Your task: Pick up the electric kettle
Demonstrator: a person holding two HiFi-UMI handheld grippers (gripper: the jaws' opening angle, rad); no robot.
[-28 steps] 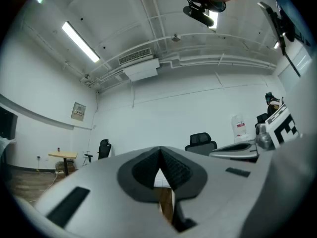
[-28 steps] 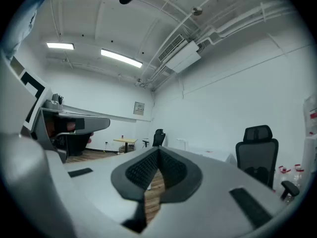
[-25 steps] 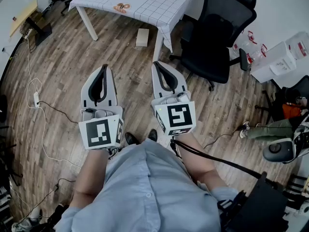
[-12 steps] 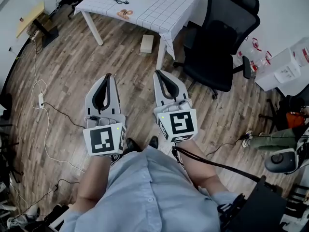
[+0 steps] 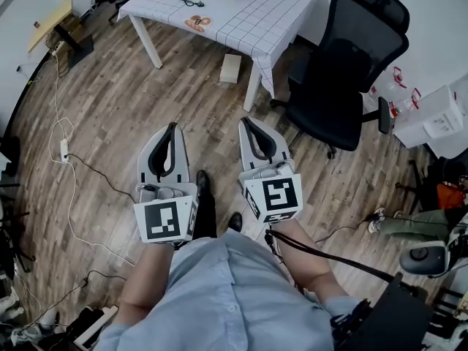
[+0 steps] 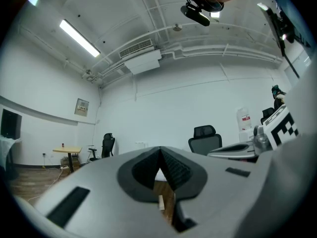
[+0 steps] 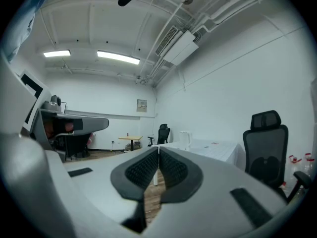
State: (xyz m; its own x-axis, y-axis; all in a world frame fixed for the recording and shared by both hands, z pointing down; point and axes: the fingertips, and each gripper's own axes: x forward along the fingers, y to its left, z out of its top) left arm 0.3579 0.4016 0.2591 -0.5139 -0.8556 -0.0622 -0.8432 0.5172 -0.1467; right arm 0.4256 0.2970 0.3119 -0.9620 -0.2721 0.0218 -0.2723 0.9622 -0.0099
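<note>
The electric kettle (image 7: 184, 138) is white and stands far off on the white grid-cloth table (image 7: 210, 150), seen small in the right gripper view. In the head view that table (image 5: 241, 13) lies well ahead, at the top, and the kettle is not clear there. My left gripper (image 5: 172, 125) and right gripper (image 5: 244, 120) hang side by side over the wooden floor, both pointing toward the table. Each has its jaws shut with nothing between them. In the left gripper view, the left gripper (image 6: 159, 148) has its pads meeting at the tip. The right gripper (image 7: 158, 148) looks the same in its own view.
A black office chair (image 5: 344, 72) stands right of the table. A small cardboard box (image 5: 231, 68) lies by the table leg. Cables and a power strip (image 5: 63, 150) trail on the left floor. White storage boxes (image 5: 439, 115) stand at the right. A shoe (image 5: 202, 181) is between the grippers.
The person has stepped toward the table, and one shoe now shows forward between the grippers. Both grippers stayed shut and side by side, sinking a little.
</note>
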